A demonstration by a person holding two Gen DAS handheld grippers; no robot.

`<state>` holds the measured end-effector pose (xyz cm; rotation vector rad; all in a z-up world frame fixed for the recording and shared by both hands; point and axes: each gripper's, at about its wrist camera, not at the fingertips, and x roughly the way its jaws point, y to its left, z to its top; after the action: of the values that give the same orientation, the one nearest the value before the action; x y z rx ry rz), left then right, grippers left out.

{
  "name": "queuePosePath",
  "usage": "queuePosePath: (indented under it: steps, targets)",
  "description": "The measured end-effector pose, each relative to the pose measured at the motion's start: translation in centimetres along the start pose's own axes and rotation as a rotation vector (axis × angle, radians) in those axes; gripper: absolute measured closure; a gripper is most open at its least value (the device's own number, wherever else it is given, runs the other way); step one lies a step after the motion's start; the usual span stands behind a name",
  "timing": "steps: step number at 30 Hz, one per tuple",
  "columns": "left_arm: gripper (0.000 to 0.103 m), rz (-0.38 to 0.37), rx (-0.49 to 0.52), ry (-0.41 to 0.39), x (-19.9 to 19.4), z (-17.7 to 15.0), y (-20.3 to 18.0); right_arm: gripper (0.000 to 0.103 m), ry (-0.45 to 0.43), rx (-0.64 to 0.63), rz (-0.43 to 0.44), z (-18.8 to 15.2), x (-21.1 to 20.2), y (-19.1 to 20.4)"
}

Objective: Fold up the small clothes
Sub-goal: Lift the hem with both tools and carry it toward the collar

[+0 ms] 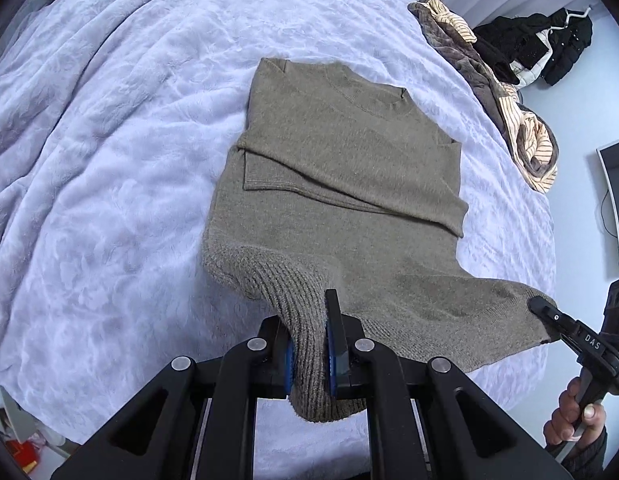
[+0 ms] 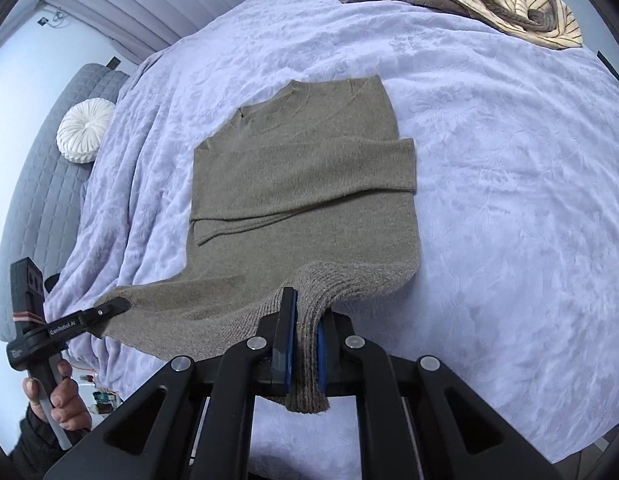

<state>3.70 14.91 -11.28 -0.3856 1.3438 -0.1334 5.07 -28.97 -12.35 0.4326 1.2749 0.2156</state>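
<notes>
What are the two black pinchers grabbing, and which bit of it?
Both hold the brown sweater by its ribbed bottom hem: the left gripper at one corner, the right gripper at the other.

A taupe knit sweater [image 1: 349, 168] lies flat at the centre of the frame on the bed, neckline toward the top, both sleeves folded across the chest. Its ribbed hem is lifted at the 2 lower corners, sagging between them.
</notes>
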Motion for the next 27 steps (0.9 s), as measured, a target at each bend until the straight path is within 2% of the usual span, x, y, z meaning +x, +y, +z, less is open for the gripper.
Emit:
queuePosePath:
  steps: [6, 11, 19, 24, 27]
  targets:
    - [0.090, -0.005, -0.040, 0.001, -0.4, 0.9, 0.6, 0.095, -0.028, 0.020, -0.033, 1.2, -0.7, 0.5]
    - [0.090, 0.017, -0.019, -0.006, -0.3, 1.5, -0.2, 0.095, -0.034, 0.014, -0.030, 1.5, -0.4, 1.1]
    - [0.090, 0.038, 0.003, -0.019, -0.2, 2.1, -1.0, 0.096, -0.021, 0.097, 0.073, 1.3, -0.1, 0.2]
    - [0.090, 0.049, 0.026, -0.019, -0.1, 2.4, -1.7, 0.096, -0.004, 0.170, 0.091, 1.0, 0.2, -1.0]
    - [0.090, 0.060, 0.037, -0.019, -0.2, 2.8, -2.1, 0.097, -0.010, 0.169, 0.083, 1.3, -0.2, -1.0]
